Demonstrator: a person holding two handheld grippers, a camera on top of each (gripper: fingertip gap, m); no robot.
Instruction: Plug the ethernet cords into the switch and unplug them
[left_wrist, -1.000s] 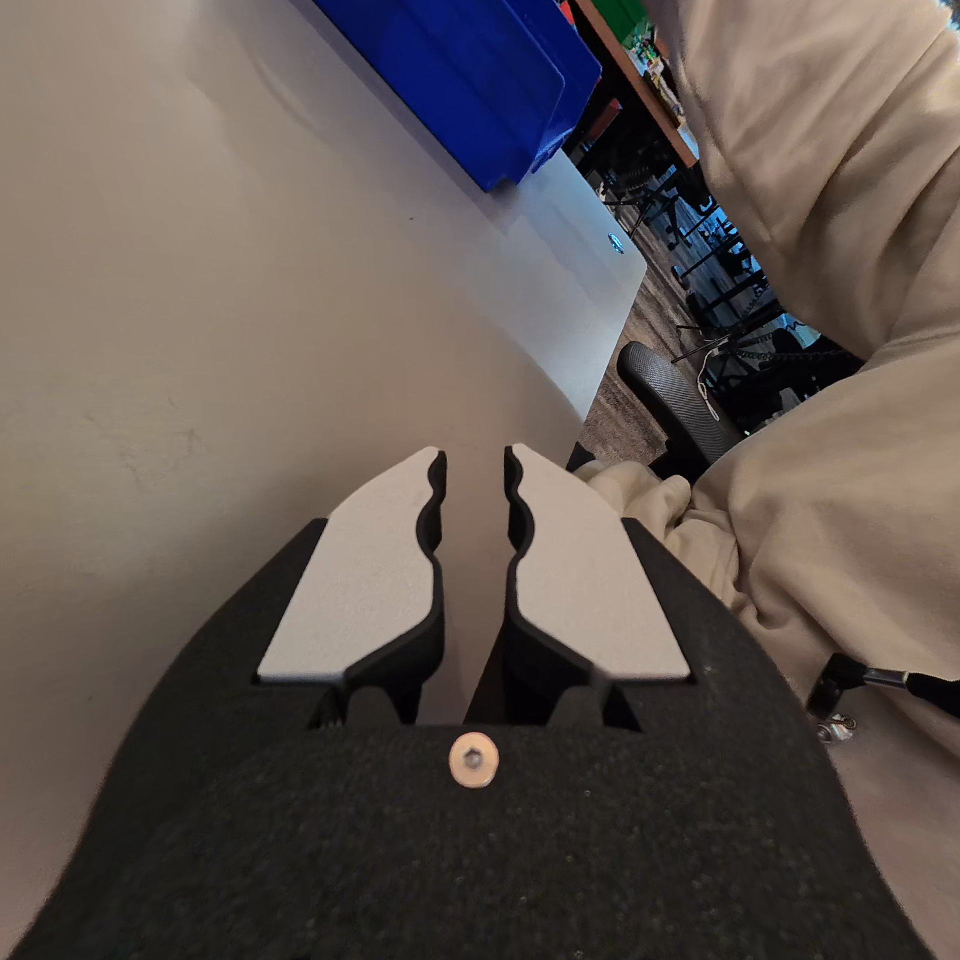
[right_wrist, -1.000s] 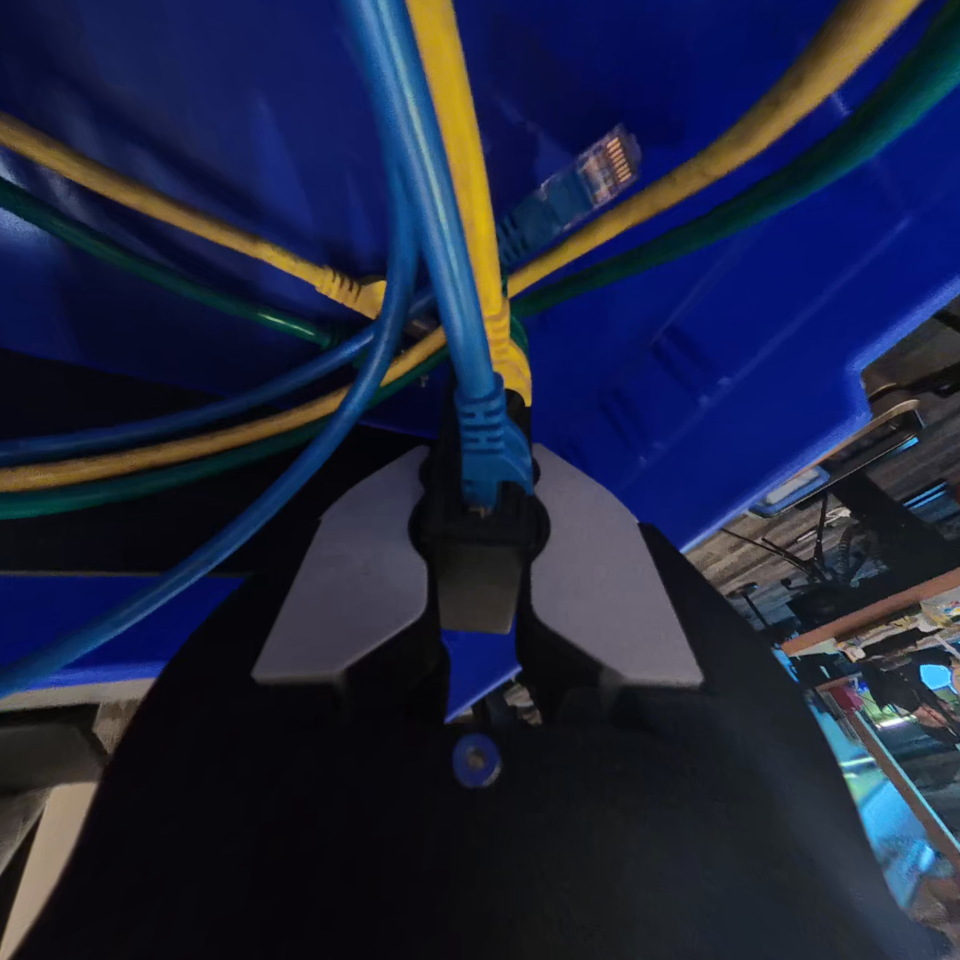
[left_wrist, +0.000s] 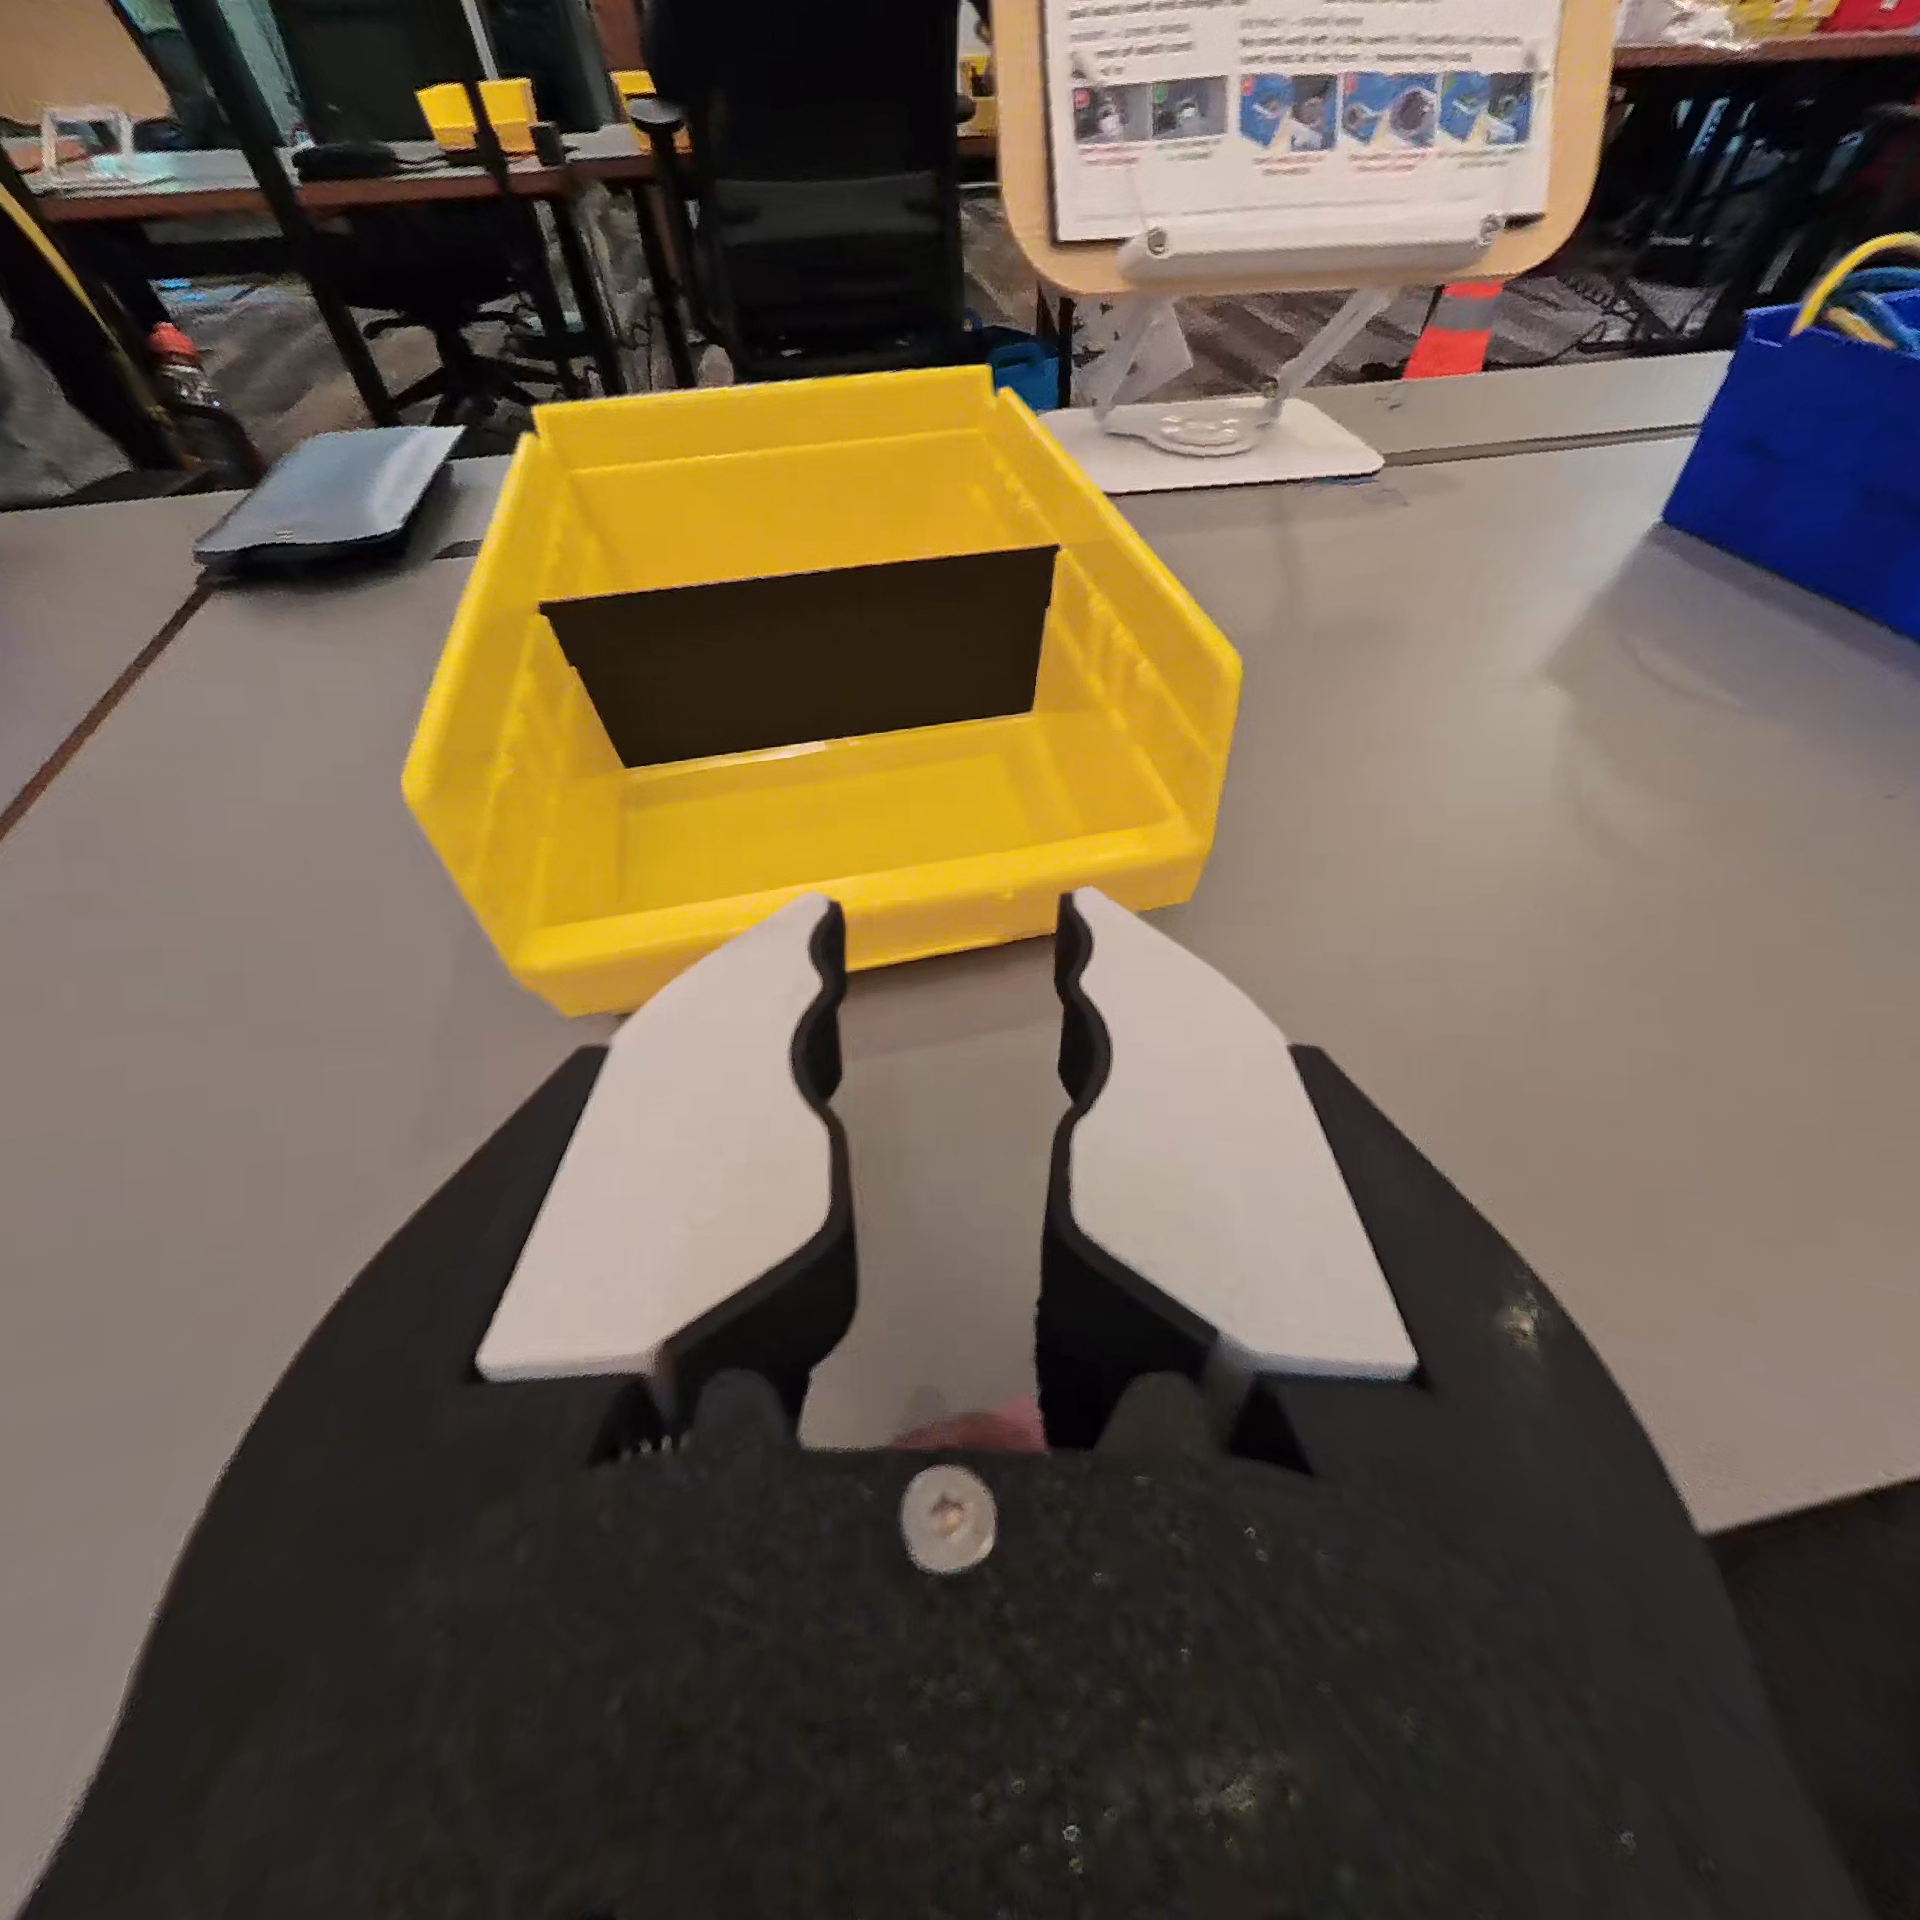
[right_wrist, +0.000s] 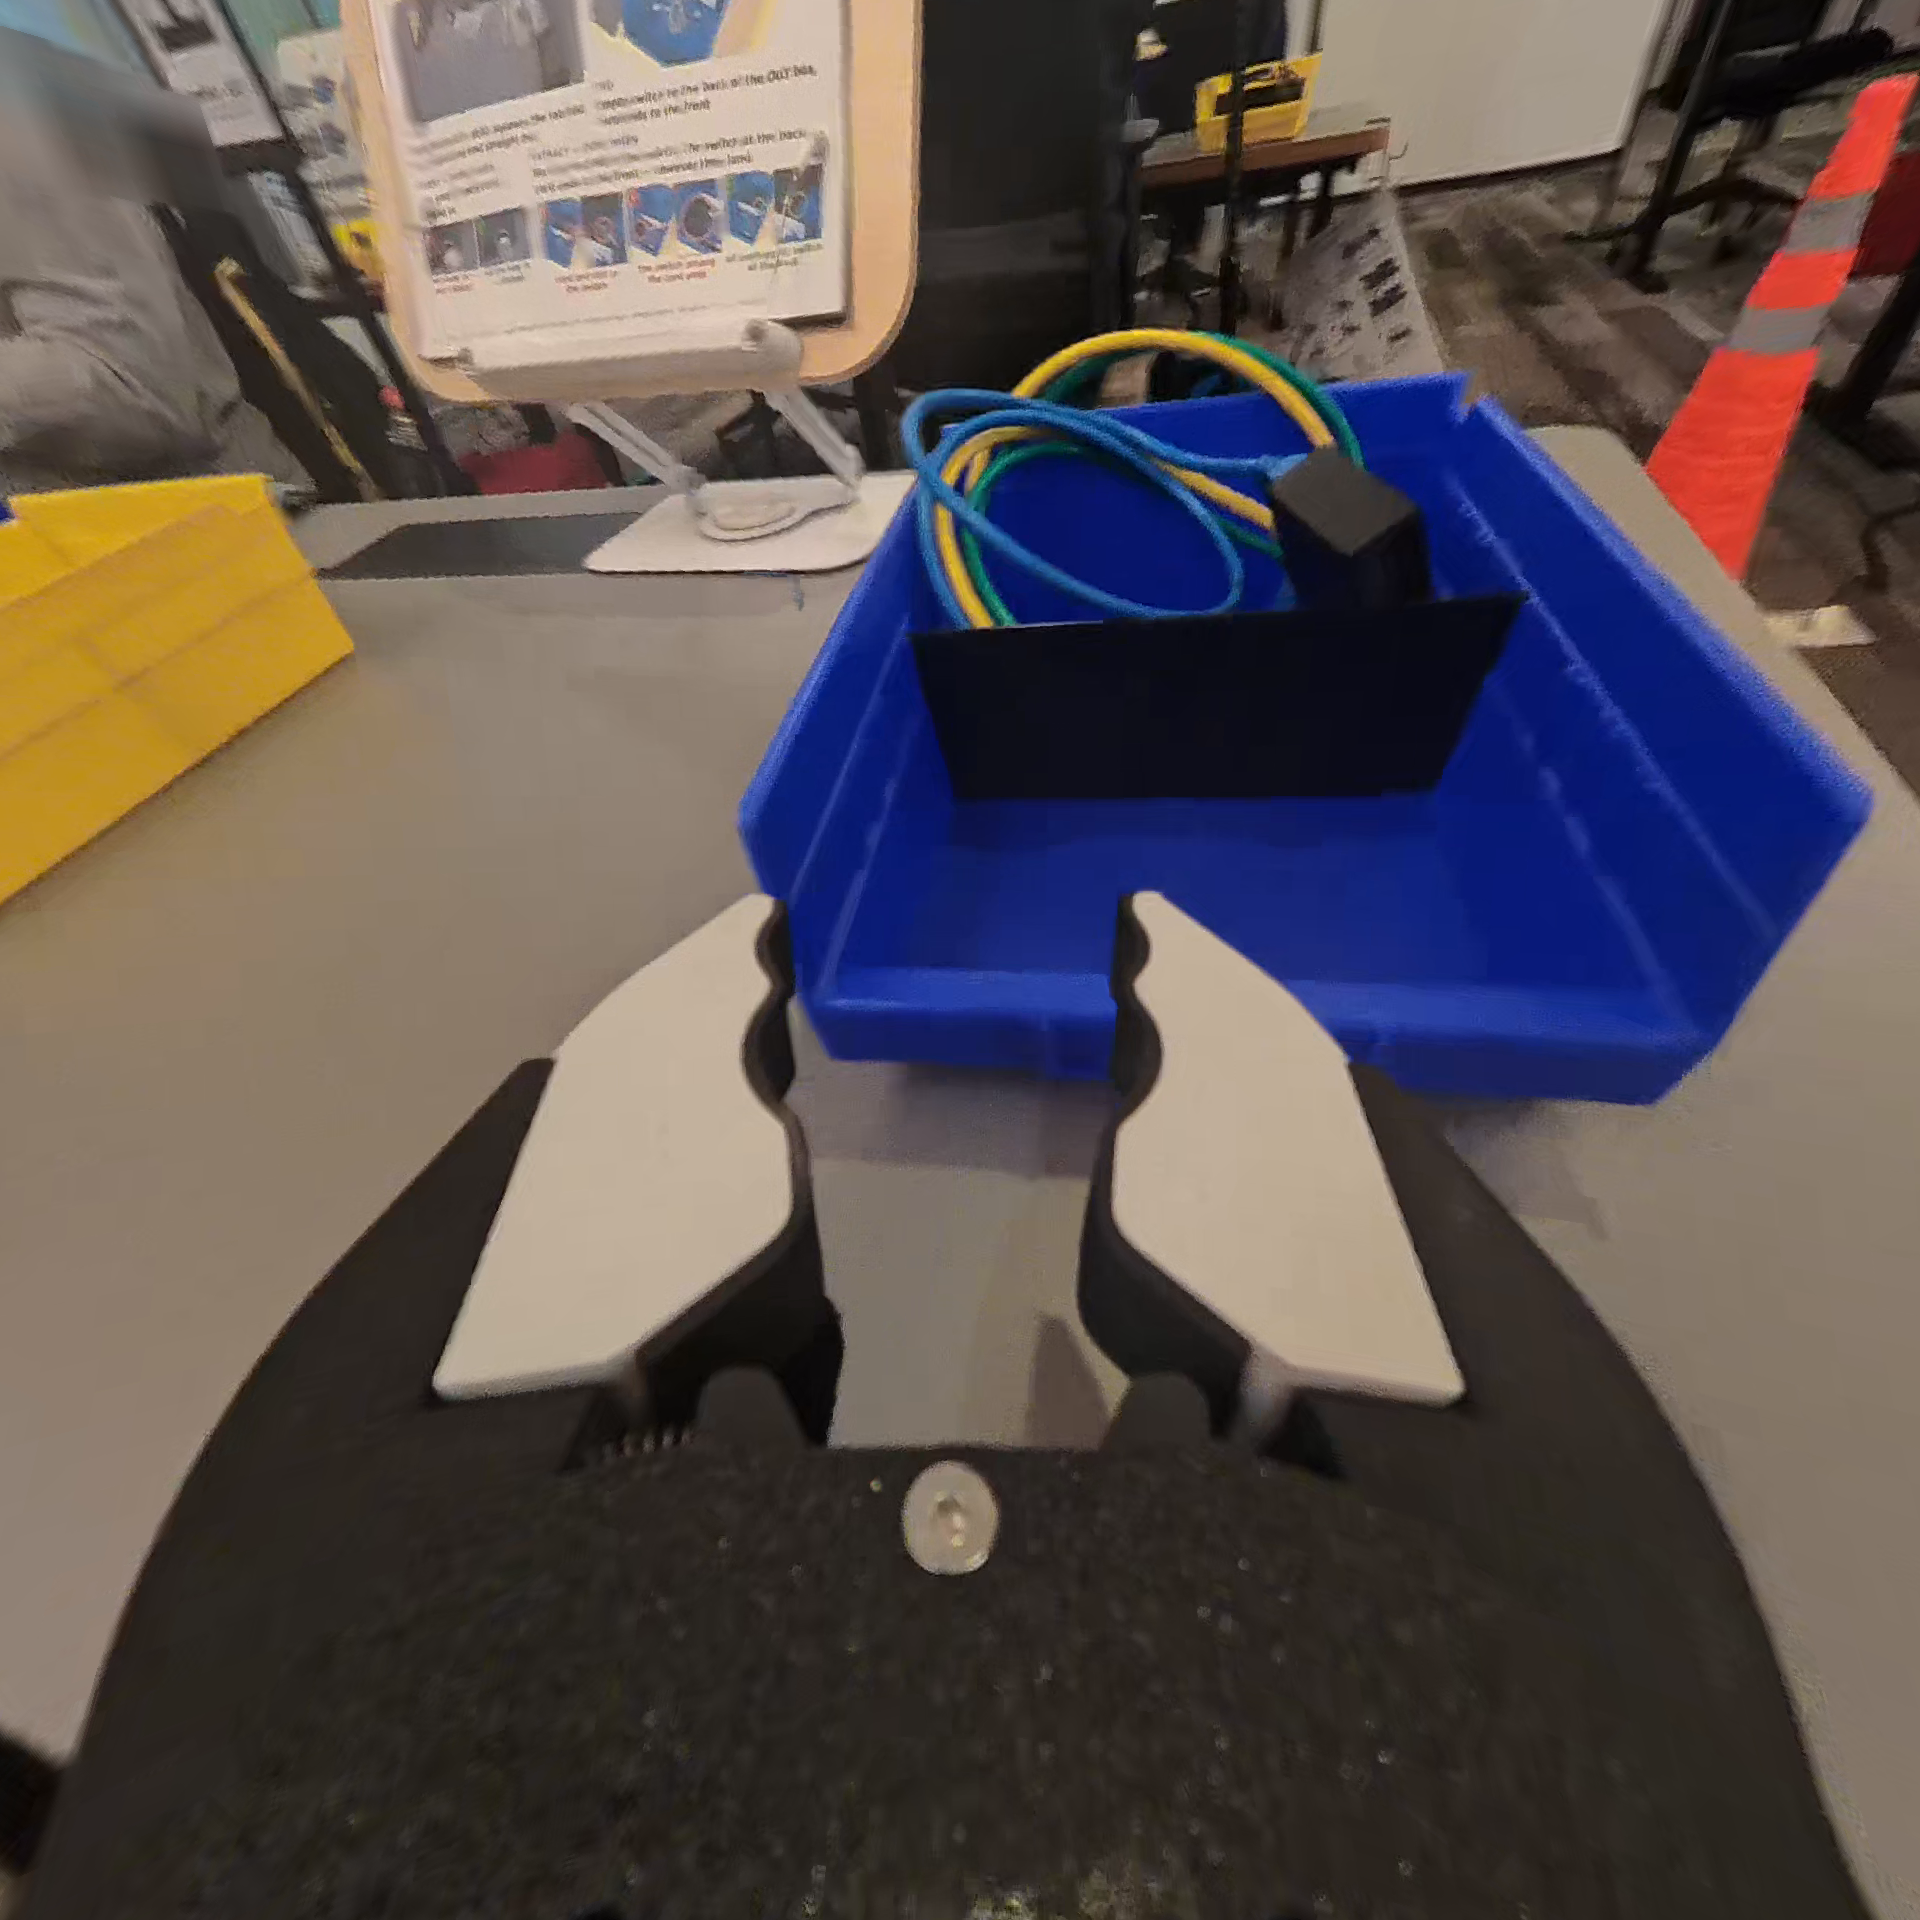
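Note:
A blue bin (right_wrist: 1621, 831) with a black divider stands on the grey table ahead of my right gripper (right_wrist: 948, 940). Behind the divider lie a black switch (right_wrist: 1345, 525) and looped blue, yellow and green ethernet cords (right_wrist: 1049, 499). The bin's front compartment is bare. My right gripper is open and empty, just short of the bin's front lip. My left gripper (left_wrist: 948, 940) is open and empty, just short of a yellow bin (left_wrist: 665, 862) with a black divider and nothing inside. The blue bin's corner (left_wrist: 1808, 468) shows at the left wrist view's right edge.
A document stand (left_wrist: 1288, 135) with an instruction sheet stands behind the bins, also in the right wrist view (right_wrist: 634, 208). A dark pouch (left_wrist: 322, 499) lies at the table's far left. An orange cone (right_wrist: 1787, 312) stands off the table at right. Chairs and desks lie beyond.
My right gripper has let go of the switch with the blue cord and pulled back out of the blue bin, now open. My left gripper has swung round toward the yellow bin and opened wider.

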